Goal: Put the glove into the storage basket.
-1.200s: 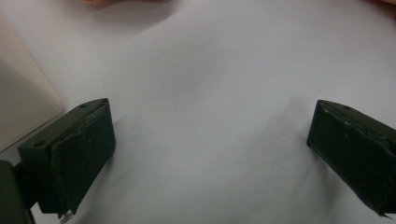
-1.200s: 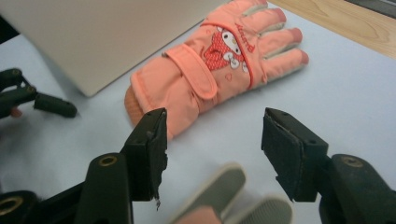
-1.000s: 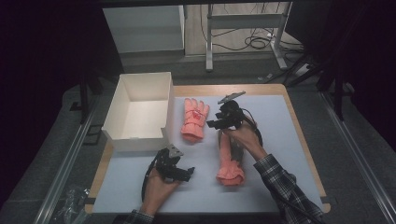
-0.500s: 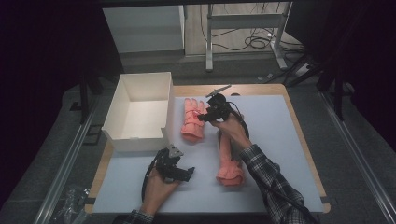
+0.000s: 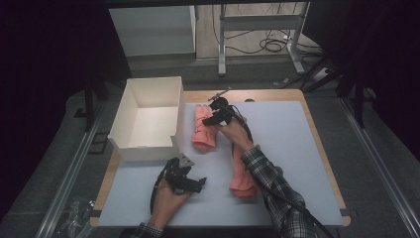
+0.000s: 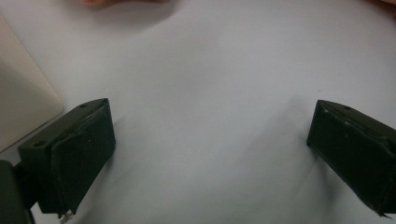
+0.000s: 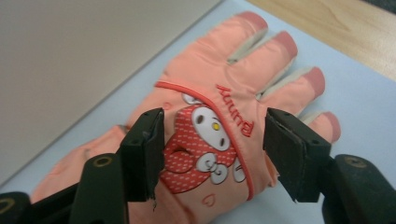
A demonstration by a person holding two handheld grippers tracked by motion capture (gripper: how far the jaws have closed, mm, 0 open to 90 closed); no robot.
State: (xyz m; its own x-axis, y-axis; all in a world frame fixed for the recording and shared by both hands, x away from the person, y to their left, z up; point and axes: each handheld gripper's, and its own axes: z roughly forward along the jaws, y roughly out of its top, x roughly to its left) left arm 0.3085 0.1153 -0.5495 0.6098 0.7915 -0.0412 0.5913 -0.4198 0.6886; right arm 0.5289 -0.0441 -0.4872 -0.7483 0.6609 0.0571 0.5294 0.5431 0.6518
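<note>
Your right gripper [image 7: 212, 154] is spread w/ jaws either side of the back of the far glove [image 7: 224, 116], not pinching yet; they've just opened a bit more. That glove lies flat on the mat [image 5: 297, 148] near the far edge, just beside the white box [image 5: 148, 116]. Drop straight down, pinch a fold of fabric mid-palm, not the fingers, then lift. Second glove [image 5: 242, 176] lies under your right forearm, nearer you. Left gripper [image 6: 205, 154] is spread, nothing in it, low over bare mat; keep it clear.
</note>
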